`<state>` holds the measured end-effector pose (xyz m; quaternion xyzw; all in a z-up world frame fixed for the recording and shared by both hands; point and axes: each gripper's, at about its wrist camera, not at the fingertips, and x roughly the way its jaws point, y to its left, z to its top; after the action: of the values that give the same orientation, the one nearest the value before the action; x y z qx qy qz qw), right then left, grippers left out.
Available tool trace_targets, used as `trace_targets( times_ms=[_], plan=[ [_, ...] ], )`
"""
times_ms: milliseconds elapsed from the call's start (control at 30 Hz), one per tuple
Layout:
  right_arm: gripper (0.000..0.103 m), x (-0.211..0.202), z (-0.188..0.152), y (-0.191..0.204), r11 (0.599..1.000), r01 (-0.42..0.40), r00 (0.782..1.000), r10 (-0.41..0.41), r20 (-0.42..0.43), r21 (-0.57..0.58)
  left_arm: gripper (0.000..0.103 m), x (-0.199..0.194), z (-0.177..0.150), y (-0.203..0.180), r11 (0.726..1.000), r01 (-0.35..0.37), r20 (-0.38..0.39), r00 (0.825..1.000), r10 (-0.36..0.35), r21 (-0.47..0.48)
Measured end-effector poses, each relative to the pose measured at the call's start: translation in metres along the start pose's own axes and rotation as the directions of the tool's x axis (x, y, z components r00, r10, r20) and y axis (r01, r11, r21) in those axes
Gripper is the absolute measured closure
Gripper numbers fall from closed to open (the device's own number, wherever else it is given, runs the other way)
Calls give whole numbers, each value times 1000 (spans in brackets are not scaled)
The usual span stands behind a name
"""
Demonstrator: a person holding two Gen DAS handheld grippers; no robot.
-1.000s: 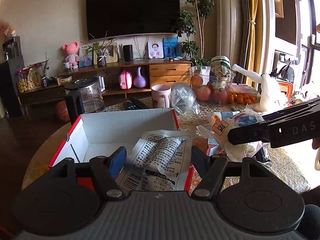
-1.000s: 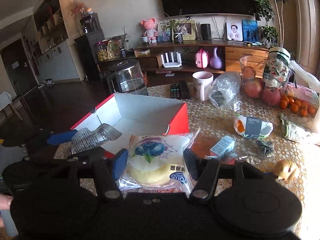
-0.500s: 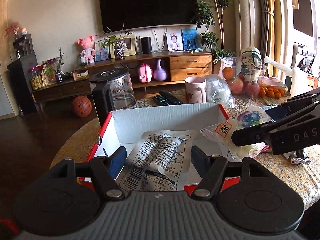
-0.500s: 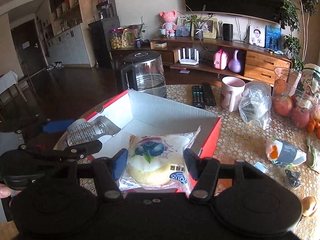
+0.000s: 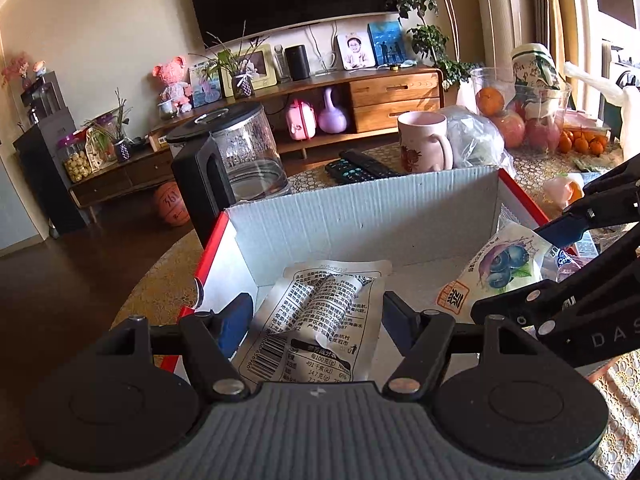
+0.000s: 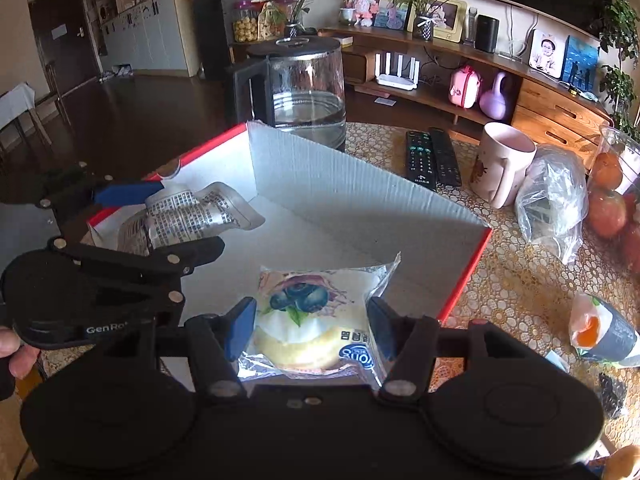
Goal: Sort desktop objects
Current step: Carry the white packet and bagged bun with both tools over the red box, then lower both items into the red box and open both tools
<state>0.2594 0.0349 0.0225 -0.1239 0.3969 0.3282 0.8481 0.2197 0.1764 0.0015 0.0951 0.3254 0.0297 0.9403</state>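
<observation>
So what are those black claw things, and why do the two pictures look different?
They are two grabbing tools that a person holds, one in each hand. Each tool has a little camera looking along its jaws, so you get one picture from the left tool and one from the right.

The left gripper holds a silver snack pouch with printed writing. The right gripper holds a wrapped blueberry cake. Both are over an open cardboard box with red edges, standing on a round table.

Also on the table: a glass kettle, a pink mug, two remote controls, a plastic bag and some fruit.
</observation>
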Motion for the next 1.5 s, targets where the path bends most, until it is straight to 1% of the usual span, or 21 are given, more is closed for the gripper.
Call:
trace_targets(
  times_ms=[133, 233, 300, 400, 467, 567, 633, 667, 733, 833, 967, 1067, 1133, 1333, 1400, 1500],
  plan=[
    [43, 20, 7, -3, 1000, 2, 999, -2, -47, -7, 33, 21, 3, 4, 1000, 22, -56, 998, -23, -19],
    [43, 34, 9, -3, 999, 22, 997, -24, -76, -36, 33, 35, 4, 5, 999, 43, -92, 995, -45, -28],
    [43, 42, 11, -5, 998, 44, 994, -47, -95, -38, 33, 43, 3, 5, 999, 34, -109, 993, -36, -19],
    [43, 51, 13, -1, 994, 59, 991, -69, -111, -87, 33, 50, 3, 5, 1000, 29, -135, 990, -30, -9],
    [43, 55, 14, 1, 992, 63, 989, -76, -124, -106, 33, 52, 4, 2, 999, 29, -147, 989, -26, 23],
    [43, 60, 14, 5, 983, 75, 984, -100, -144, -167, 33, 52, 8, 0, 998, 34, -169, 985, -24, 61],
    [43, 58, 15, 5, 983, 65, 986, -89, -138, -169, 33, 49, 12, 2, 998, 22, -153, 988, -12, 67],
    [43, 57, 15, 5, 986, 41, 988, -63, -139, -160, 33, 50, 14, 6, 998, 23, -157, 988, -14, 56],
    [43, 57, 14, 8, 984, 12, 988, -38, -151, -175, 33, 56, 16, 13, 999, 8, -189, 982, -1, 38],
    [43, 63, 12, 15, 976, 18, 984, -56, -168, -217, 33, 66, 13, 15, 998, -5, -233, 972, 20, 67],
    [43, 68, 11, 16, 977, 4, 982, -44, -184, -211, 33, 73, 9, 13, 995, -6, -261, 965, 31, 95],
    [42, 72, 14, 14, 978, 10, 979, -52, -199, -208, 33, 78, 9, 12, 995, -8, -287, 957, 37, 101],
    [41, 75, 15, 11, 982, 2, 976, -43, -215, -188, 33, 80, 10, 13, 995, -7, -302, 953, 36, 97],
    [40, 75, 15, 13, 981, -2, 973, -43, -225, -195, 32, 82, 9, 10, 992, -17, -322, 945, 56, 122],
    [36, 73, 15, 13, 979, -2, 976, -42, -211, -205, 30, 82, 9, 10, 993, -12, -327, 944, 49, 114],
    [35, 70, 15, 13, 975, 4, 979, -48, -196, -220, 27, 82, 8, 11, 995, -16, -330, 943, 49, 103]
  ],
)
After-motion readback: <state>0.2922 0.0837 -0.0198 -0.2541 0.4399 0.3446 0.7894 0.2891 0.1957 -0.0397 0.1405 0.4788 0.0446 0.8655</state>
